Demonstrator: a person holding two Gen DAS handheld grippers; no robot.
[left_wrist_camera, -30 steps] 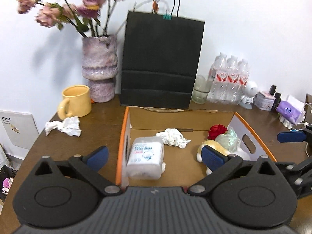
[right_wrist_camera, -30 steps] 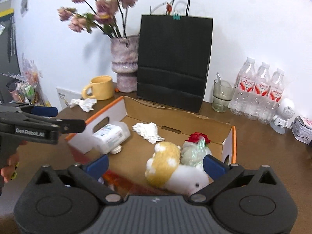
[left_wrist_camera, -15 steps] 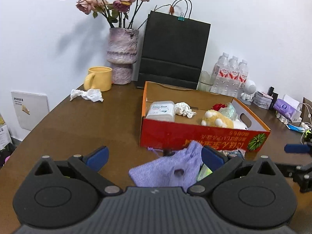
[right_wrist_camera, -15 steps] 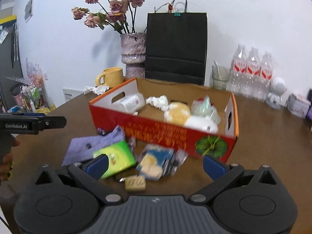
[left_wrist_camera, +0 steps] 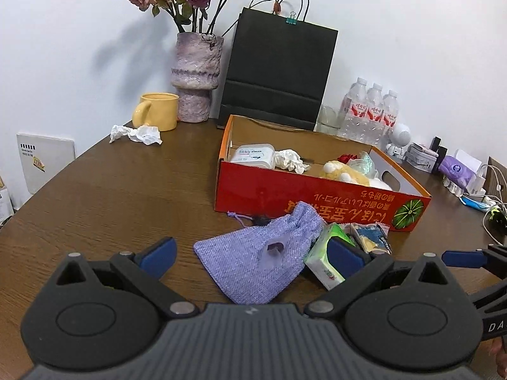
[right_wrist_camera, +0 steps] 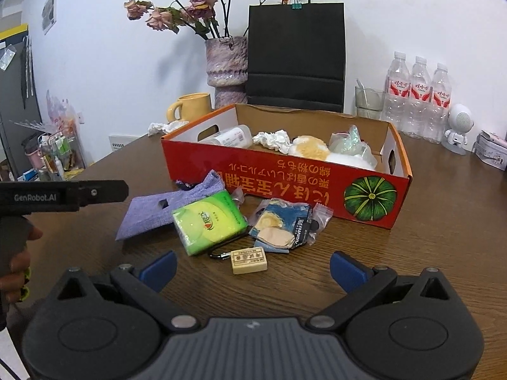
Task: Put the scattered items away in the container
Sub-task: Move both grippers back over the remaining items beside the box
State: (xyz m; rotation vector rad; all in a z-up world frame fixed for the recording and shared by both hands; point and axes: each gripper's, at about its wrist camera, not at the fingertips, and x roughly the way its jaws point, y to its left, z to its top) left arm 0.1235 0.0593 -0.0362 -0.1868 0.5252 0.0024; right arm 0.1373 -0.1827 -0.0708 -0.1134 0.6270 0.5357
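A red cardboard box (left_wrist_camera: 320,196) (right_wrist_camera: 285,171) sits on the brown table and holds a wipes pack, a crumpled tissue, a plush toy and a wrapped flower. In front of it lie a purple drawstring pouch (left_wrist_camera: 256,256) (right_wrist_camera: 158,212), a green tissue pack (left_wrist_camera: 326,256) (right_wrist_camera: 209,221), a blue snack packet (right_wrist_camera: 285,221) and a small wooden tag on a carabiner (right_wrist_camera: 248,261). My left gripper (left_wrist_camera: 250,255) is open and empty just short of the pouch. My right gripper (right_wrist_camera: 252,270) is open and empty just short of the tag.
A crumpled tissue (left_wrist_camera: 136,133) lies at the back left by a yellow mug (left_wrist_camera: 158,110). A vase of dried roses (left_wrist_camera: 196,79), a black paper bag (left_wrist_camera: 279,72), a glass and water bottles (left_wrist_camera: 369,110) stand along the wall. Small items and cables lie at the right.
Both grippers have drawn back and down from above the box to the near side of the table. The loose items in front of the box have come into view.
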